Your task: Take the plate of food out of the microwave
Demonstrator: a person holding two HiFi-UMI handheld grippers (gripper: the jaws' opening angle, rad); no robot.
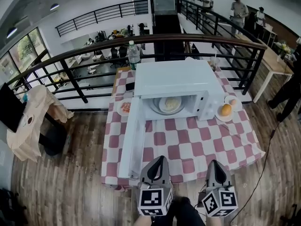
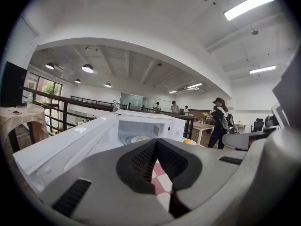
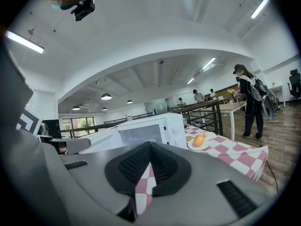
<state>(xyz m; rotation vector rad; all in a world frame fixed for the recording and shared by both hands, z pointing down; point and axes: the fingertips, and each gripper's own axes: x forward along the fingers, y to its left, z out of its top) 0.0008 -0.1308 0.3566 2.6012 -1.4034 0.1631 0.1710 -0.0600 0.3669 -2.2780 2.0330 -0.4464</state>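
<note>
One white, boxy microwave (image 1: 174, 86) stands on a red-and-white checked tablecloth (image 1: 197, 145). Its door (image 1: 131, 140) is swung wide open at its left. The single plate of food (image 1: 170, 104) sits inside the microwave; it is round, and the pale food is perhaps rice, too small to tell.

Three more small white plates lie beside the microwave. The left plate (image 1: 124, 108) is just beside it. At its right are the near plate (image 1: 225, 111), which carries one round orange item, and the far plate (image 1: 233, 101). One clear plastic bottle (image 1: 134, 53) stands behind the microwave.

In front of the microwave and well apart from it are two grey grippers, the left gripper (image 1: 161, 160) and the right gripper (image 1: 215, 165). Each has its ribbed black pads pressed together on nothing, and each carries a cube with black-and-white square markers.
</note>
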